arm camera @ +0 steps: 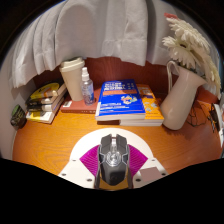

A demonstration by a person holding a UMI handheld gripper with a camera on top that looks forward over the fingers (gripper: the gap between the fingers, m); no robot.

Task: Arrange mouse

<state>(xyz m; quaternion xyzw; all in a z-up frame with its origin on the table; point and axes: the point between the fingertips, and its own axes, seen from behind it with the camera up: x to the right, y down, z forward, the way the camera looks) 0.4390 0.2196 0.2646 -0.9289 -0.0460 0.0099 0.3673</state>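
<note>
A dark grey computer mouse with a scroll wheel sits between my two fingers, its nose pointing away from me. Both magenta pads press against its sides, so my gripper is shut on it. The mouse is held over the orange-brown wooden desk; I cannot tell whether it touches the surface.
Beyond the mouse lies a blue book on a stack. A white vase with pale flowers stands to the right. A small bottle, a white cup and stacked books are at the left. White curtains hang behind.
</note>
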